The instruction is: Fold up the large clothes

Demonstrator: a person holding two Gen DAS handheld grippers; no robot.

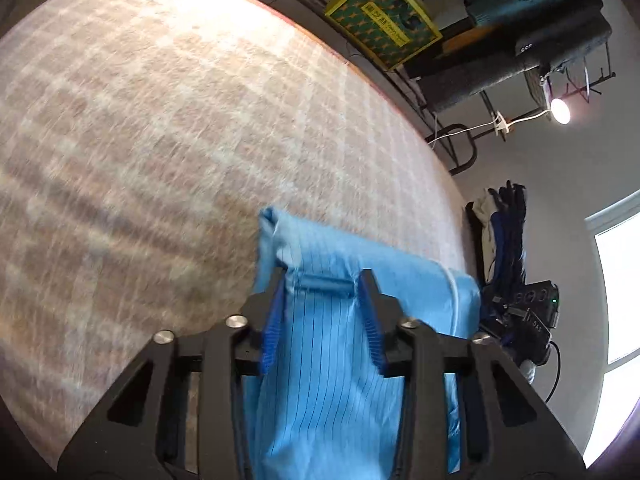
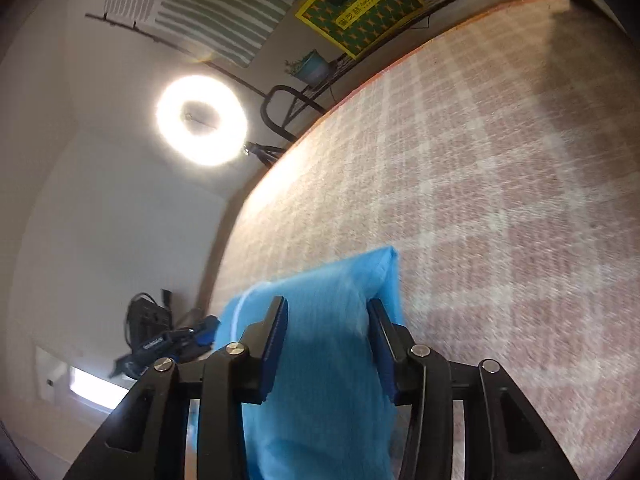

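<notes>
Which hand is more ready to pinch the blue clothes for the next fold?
Probably left. The left fingers straddle the belt loop of the blue garment, a clear edge to pinch. The right fingers also straddle it, but over plain, blurred cloth.

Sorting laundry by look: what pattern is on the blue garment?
Light blue garment with thin dark pinstripes; clearest in the left wrist view.
</notes>
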